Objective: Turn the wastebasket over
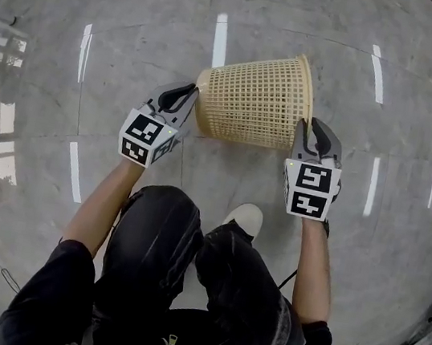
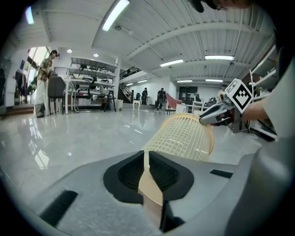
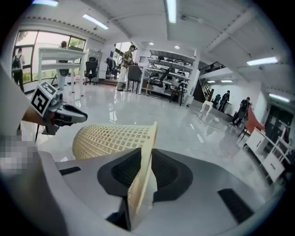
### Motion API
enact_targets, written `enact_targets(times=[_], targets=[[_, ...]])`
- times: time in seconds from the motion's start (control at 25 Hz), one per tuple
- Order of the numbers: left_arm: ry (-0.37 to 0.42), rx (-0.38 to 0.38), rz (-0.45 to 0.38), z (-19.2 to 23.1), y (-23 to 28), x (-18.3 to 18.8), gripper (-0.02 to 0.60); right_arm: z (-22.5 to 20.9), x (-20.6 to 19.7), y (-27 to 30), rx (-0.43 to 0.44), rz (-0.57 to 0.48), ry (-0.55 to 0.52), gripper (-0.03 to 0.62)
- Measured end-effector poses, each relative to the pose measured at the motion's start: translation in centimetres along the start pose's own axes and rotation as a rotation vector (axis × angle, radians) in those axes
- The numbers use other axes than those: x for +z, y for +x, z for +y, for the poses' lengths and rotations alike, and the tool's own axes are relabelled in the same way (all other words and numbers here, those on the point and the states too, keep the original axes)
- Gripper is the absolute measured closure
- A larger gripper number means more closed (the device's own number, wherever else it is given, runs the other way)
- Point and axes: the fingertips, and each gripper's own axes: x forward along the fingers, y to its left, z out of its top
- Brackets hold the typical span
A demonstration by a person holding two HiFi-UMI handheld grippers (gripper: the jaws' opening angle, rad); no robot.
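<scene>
Polished grey floor (image 1: pixel 47 60) mirrors the ceiling strip lights of a wide hall as a person in dark clothes holds a beige lattice wastebasket (image 1: pixel 256 101) on its side, at 12 o'clock from the knees in the head view. The left gripper (image 1: pixel 180 99) is clamped on the edge of the narrow base. The right gripper (image 1: pixel 313 134) is pinched on the wall at the wide rim. Each gripper view shows a thin beige strip squeezed between that gripper's pads.

The basket's long axis runs from 9 o'clock to 3 o'clock, rising slightly toward 2. The base is at 9 and the open mouth faces 3, so the turn looks about half done.

Finishing it cleanly likely means swinging both hands together around the basket's middle. That way neither pinch twists the light lattice. The thin plastic may flex or slide out of so narrow a grip, so a steady, even roll seems wiser than a flick. The grips should loosen only once the landing end sits flat on the floor.
</scene>
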Motion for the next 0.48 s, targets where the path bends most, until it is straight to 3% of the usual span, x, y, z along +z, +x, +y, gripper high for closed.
enact_targets(times=[0.12, 0.32, 0.48], targets=[[-0.13, -0.049, 0.009, -0.7, -0.2, -1.9, 0.443, 0.1, -0.1, -0.2, -0.003, 0.013, -0.071, 0.531], [-0.23, -0.043, -0.024, -0.6, -0.4, -3.0, 0.367, -0.3, -0.6, -0.2, -0.031, 0.006, -0.107, 0.528], [-0.36, -0.155, -0.03, -2.2, -0.6, -4.2, 0.356, -0.7, -1.3, 0.0, -0.048, 0.018, -0.072, 0.528]])
